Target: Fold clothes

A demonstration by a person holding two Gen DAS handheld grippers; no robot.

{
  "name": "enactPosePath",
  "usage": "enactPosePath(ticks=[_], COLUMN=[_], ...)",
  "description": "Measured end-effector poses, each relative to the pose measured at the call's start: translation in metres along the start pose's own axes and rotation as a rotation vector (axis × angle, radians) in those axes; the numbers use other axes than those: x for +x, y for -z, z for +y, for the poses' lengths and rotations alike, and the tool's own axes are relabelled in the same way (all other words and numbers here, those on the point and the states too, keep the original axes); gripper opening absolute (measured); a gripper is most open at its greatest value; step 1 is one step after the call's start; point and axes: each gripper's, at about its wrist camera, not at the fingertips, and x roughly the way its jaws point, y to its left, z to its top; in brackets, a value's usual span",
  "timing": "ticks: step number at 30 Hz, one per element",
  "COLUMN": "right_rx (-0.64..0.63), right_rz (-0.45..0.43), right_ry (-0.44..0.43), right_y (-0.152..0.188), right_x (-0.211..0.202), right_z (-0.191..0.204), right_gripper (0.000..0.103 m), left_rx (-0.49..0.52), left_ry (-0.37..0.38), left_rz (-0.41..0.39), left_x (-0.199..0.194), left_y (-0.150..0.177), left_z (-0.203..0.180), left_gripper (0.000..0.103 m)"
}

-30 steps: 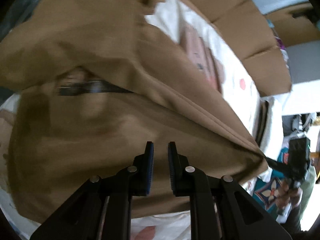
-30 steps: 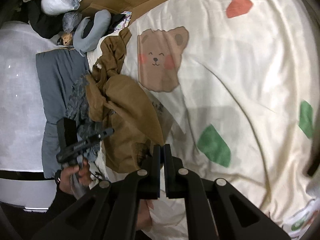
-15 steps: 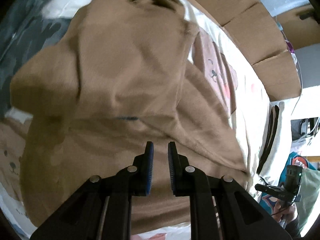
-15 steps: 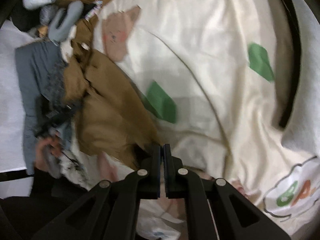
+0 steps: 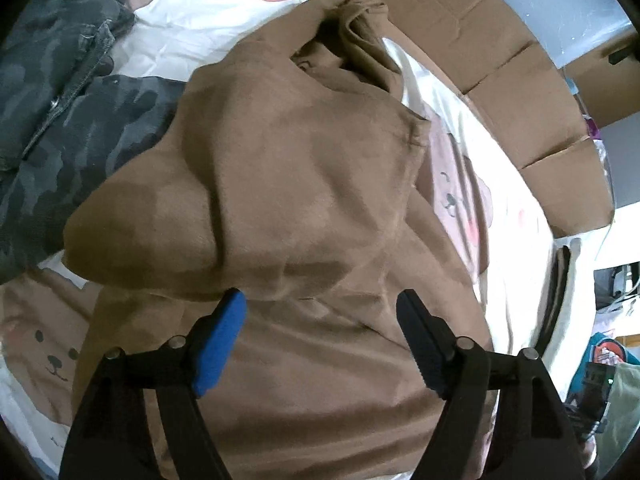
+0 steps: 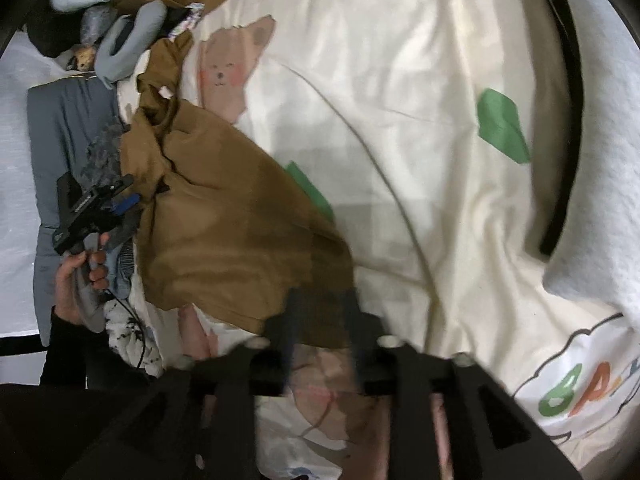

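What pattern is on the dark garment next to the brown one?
Dark grey camouflage, clearest in the left wrist view.

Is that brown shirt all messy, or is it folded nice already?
Still messy. The brown garment lies in a lumpy heap on the bear-print bedsheet, one end bunched and twisted near the cardboard, its edge over a camouflage garment. Both the left gripper and the right gripper are open, holding nothing.

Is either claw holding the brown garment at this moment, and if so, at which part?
Neither. The left claw stands open above the brown garment; the right claw, blurred, is also open, nothing between its fingers.
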Motion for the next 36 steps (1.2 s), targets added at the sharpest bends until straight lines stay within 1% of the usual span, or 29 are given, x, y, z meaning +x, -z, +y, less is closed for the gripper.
enactPosePath(ticks=[1,3,6,9,12,13,14,15,17,18,19,21,24,34,36], right_rx=[-0.008,-0.02,-0.023,-0.028,-0.033,-0.035,-0.038,-0.043,-0.052,-0.057,-0.064,-0.079,-0.095,-0.145,-0.149], right_rz=[-0.006,-0.012,-0.011,-0.008,-0.007,-0.007,-0.008,-0.008,-0.008,-0.008,-0.008,-0.011,-0.014,-0.029,-0.036], right_ry=[-0.004,-0.013,-0.014,-0.016,-0.015,-0.015,-0.015,-0.016,-0.016,-0.017,-0.02,-0.025,-0.031,-0.058,-0.063], right_y=[0.0,-0.001,-0.003,-0.004,-0.004,-0.004,-0.004,-0.005,-0.008,-0.009,-0.011,-0.014,-0.018,-0.027,-0.029], right_x=[-0.001,-0.002,-0.001,0.003,0.004,0.005,0.005,0.006,0.008,0.009,0.009,0.01,0.011,0.016,0.015], right_z=[0.002,0.006,0.008,0.01,0.011,0.012,0.012,0.013,0.015,0.017,0.02,0.026,0.033,0.056,0.059], right_gripper=[0.042,0.042,0.042,0.042,0.042,0.042,0.042,0.042,0.042,0.042,0.042,0.042,0.042,0.042,0.042], left_rx=[0.0,0.0,-0.013,0.027,0.017,0.015,0.015,0.032,0.065,0.073,0.082,0.12,0.15,0.252,0.281], left_ry=[-0.024,-0.068,-0.036,-0.05,-0.037,-0.026,-0.018,-0.04,-0.077,-0.042,-0.011,-0.019,0.018,0.173,0.206], left_rz=[-0.011,-0.034,-0.063,-0.083,-0.09,-0.109,-0.127,-0.132,-0.144,-0.149,-0.155,-0.174,-0.201,-0.22,-0.209], left_x=[-0.001,-0.005,-0.01,-0.007,0.0,-0.002,-0.004,-0.007,-0.011,-0.016,-0.02,-0.03,-0.054,-0.073,-0.075], left_y=[-0.001,-0.004,-0.009,-0.017,-0.027,-0.03,-0.032,-0.034,-0.038,-0.038,-0.039,-0.037,-0.035,-0.04,-0.033], left_z=[0.002,0.006,0.012,0.015,0.024,0.026,0.028,0.027,0.024,0.023,0.021,0.014,0.016,-0.061,-0.075], left_gripper=[0.078,0.078,0.078,0.078,0.078,0.078,0.068,0.044,0.019,0.01,0.008,0.007,0.004,0.001,0.001])
